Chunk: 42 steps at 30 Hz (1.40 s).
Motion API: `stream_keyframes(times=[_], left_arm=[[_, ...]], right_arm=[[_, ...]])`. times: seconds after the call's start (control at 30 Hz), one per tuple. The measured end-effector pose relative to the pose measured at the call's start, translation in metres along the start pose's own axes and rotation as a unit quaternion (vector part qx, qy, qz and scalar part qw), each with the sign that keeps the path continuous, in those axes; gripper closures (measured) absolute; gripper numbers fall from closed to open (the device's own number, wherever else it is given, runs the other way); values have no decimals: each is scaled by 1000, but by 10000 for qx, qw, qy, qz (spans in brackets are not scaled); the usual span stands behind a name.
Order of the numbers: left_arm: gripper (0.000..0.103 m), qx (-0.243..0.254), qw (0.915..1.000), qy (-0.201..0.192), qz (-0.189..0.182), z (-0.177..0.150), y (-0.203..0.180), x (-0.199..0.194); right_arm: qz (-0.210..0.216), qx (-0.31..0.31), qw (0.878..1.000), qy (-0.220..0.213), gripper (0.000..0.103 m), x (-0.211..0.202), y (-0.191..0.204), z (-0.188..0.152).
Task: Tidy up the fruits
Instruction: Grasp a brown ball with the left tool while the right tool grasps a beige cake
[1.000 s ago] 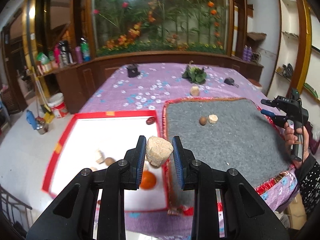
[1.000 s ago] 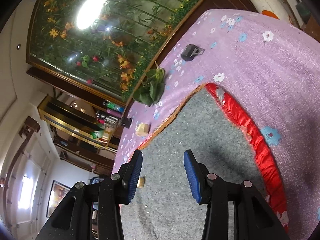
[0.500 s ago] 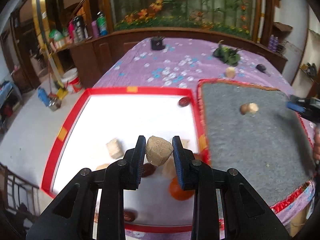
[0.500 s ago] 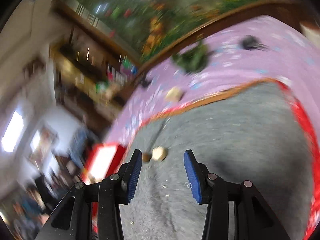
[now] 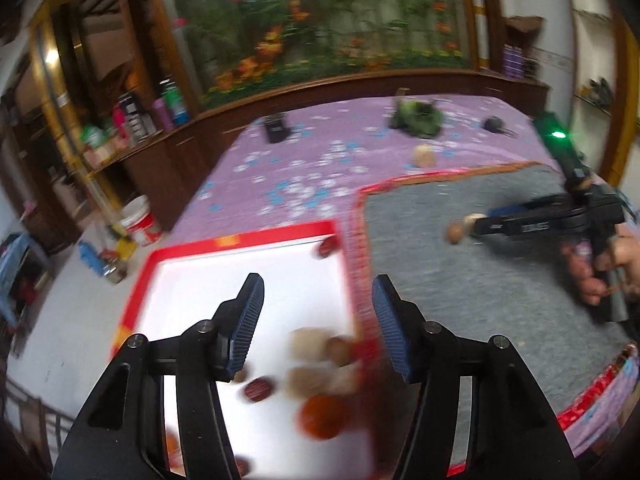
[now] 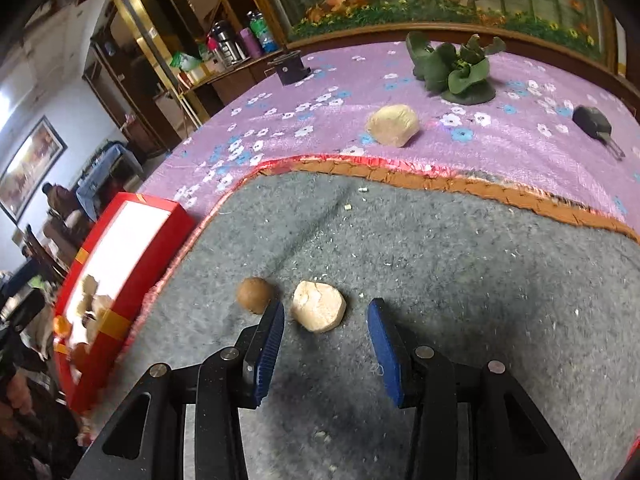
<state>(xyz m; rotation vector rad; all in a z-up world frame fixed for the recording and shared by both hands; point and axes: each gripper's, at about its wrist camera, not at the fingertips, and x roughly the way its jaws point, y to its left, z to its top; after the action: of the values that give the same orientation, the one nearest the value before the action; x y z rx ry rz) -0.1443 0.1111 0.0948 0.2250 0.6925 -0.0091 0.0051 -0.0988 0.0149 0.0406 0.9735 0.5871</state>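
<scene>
My left gripper [image 5: 316, 292] hangs over the white tray with the red rim [image 5: 240, 240]; its jaws are opening and nothing is between them. Below it in the tray lie beige chunks [image 5: 308, 342], a dark red fruit [image 5: 259, 388] and an orange fruit [image 5: 324, 416], all blurred. My right gripper [image 6: 325, 306] stands open just over the grey mat [image 6: 440, 260]. A beige chunk [image 6: 318, 310] lies between its fingertips, untouched. A round brown fruit [image 6: 255, 294] sits just outside the left finger. In the left wrist view the right gripper [image 5: 474, 222] reaches that pair from the right.
Another beige chunk [image 6: 393, 125] lies on the purple flowered cloth beyond the mat. Farther back are a green leafy bunch [image 6: 460, 70], a small black box [image 6: 290, 68] and a dark key fob [image 6: 592, 120]. The red tray [image 6: 132, 248] borders the mat's left side.
The left gripper's jaws have spread and the beige chunk they held is gone from between them. The right gripper swung and rolled across the mat to the beige chunk and brown fruit.
</scene>
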Motion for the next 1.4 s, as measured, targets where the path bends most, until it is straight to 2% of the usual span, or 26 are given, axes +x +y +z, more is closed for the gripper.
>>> stream_keyframes(times=[0.07, 0.2, 0.27, 0.33, 0.4, 0.57, 0.67, 0.7, 0.73, 0.93, 1.17, 1.4], left_arm=[[47, 154, 9998, 61, -105, 8, -16, 9], [47, 433, 9986, 217, -227, 21, -45, 33], [47, 455, 9979, 335, -323, 27, -57, 46], [47, 447, 9973, 413, -421, 32, -66, 56], [47, 464, 9966, 467, -504, 38, -77, 67], [47, 626, 9929, 693, -734, 46, -104, 95], [47, 619, 9918, 794, -794, 48, -113, 110], [52, 590, 9918, 790, -816, 49, -115, 112], [64, 578, 9916, 786, -845, 49, -116, 114], [82, 672, 9877, 1003, -998, 45, -129, 132], [83, 392, 9897, 896, -1042, 44, -123, 127], [83, 82, 9952, 267, -936, 42, -97, 69]], right_arm=[[-83, -137, 9999, -35, 60, 3, 3, 0], [-376, -806, 9959, -163, 60, 8, 17, -7], [-499, -928, 9943, -164, 68, 7, 18, -8], [-395, -939, 9946, -187, 75, 5, 15, -7], [-361, -806, 9958, -241, 75, 0, 7, -4], [-252, 208, 9975, -633, 75, -23, -32, 8], [-68, 571, 9958, -716, 75, -28, -42, 10], [-11, 631, 9956, -690, 75, -28, -42, 11], [-38, 638, 9956, -683, 75, -27, -42, 11], [-25, 682, 9960, -584, 75, -21, -41, 12], [92, 816, 9947, -626, 75, -21, -46, 12], [253, 330, 9902, -1331, 75, -46, -23, 9]])
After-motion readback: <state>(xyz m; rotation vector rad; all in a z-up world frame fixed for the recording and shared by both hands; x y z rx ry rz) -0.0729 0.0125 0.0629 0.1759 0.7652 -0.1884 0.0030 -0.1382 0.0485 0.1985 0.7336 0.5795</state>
